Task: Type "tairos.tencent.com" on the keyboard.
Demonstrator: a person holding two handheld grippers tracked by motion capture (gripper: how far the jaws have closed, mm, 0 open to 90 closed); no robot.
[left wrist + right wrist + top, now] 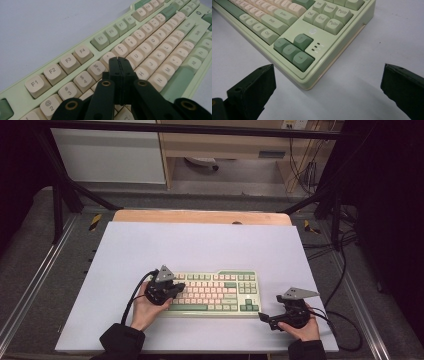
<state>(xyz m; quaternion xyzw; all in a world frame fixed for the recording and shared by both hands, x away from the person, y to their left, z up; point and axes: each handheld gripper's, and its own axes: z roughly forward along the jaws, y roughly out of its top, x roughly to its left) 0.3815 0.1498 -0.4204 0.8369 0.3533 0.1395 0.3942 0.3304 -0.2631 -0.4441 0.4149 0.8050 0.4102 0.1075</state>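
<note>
One keyboard [215, 293] lies on one white mat [200, 245]. Two grippers are at that keyboard: the left gripper [176, 286] over its left end, the right gripper [265, 319] beside its right corner.

left hand-held gripper [176, 287] points forward with jaws pressed together; right hand-held gripper [265, 319] lies low, jaws spread wide.

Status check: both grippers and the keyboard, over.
Left gripper shut, tips over the keyboard near the 6 key. Right gripper open, empty, off the keyboard's arrow-key corner. Nothing in the way.
</note>
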